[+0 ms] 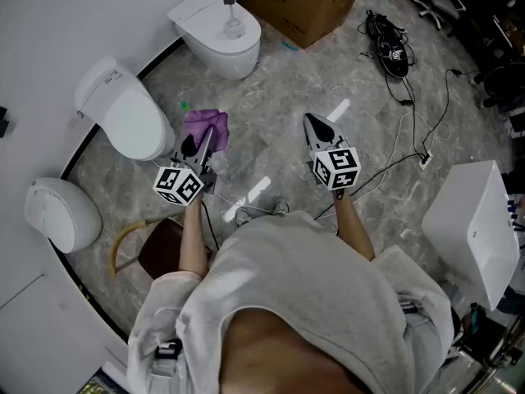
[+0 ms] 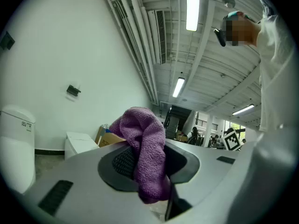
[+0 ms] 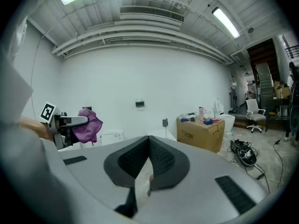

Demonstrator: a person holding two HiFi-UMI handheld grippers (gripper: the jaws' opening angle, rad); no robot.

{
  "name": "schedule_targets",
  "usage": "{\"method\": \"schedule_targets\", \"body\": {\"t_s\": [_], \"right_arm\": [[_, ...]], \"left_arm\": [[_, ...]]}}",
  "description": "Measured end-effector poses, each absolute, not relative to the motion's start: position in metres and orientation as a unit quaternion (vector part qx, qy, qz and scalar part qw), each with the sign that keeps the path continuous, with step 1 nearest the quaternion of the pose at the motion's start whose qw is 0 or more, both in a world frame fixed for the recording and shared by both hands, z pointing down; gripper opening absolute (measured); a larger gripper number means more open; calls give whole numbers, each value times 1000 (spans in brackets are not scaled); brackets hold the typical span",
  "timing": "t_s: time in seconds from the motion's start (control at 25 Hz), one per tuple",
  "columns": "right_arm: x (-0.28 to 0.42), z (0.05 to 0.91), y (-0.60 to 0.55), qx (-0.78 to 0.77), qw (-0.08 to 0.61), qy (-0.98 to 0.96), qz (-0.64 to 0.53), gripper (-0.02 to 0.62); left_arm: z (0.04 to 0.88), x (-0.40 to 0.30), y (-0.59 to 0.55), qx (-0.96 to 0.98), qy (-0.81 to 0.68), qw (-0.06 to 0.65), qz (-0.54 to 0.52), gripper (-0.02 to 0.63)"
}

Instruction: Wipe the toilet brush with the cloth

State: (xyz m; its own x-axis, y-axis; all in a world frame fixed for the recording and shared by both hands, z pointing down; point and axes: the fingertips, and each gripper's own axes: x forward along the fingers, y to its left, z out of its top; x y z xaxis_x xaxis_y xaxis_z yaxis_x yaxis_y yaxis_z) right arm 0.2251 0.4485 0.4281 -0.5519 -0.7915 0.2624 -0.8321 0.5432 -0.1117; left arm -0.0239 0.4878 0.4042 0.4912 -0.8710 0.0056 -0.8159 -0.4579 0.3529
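Note:
In the head view the toilet brush [image 1: 233, 25] stands upright in its holder on the lid of the far white toilet [image 1: 215, 46], well beyond both grippers. My left gripper [image 1: 203, 140] is shut on a purple cloth [image 1: 206, 126], which bunches over the jaws and hangs between them in the left gripper view [image 2: 147, 153]. My right gripper [image 1: 317, 126] is held to the right of it, above the marble floor. Its jaws meet, and I see nothing between them [image 3: 148, 160]. The right gripper view shows the cloth [image 3: 88, 125] at the left.
Two more white toilets [image 1: 125, 112] [image 1: 59, 212] line the curved wall at the left. A cardboard box [image 1: 300, 3] sits at the far middle. Black cables [image 1: 395, 54] trail over the floor at the right, near a white cabinet [image 1: 476, 224]. A brown stool [image 1: 161, 249] stands by my left leg.

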Motion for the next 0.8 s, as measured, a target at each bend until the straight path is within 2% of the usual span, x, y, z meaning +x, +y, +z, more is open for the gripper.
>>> {"method": "schedule_targets", "body": {"t_s": [0.8], "right_arm": [[271,436,422,427,88,-893,109,31]], "left_arm": [[411,37,464,835,-524,152,-73,132]]}}
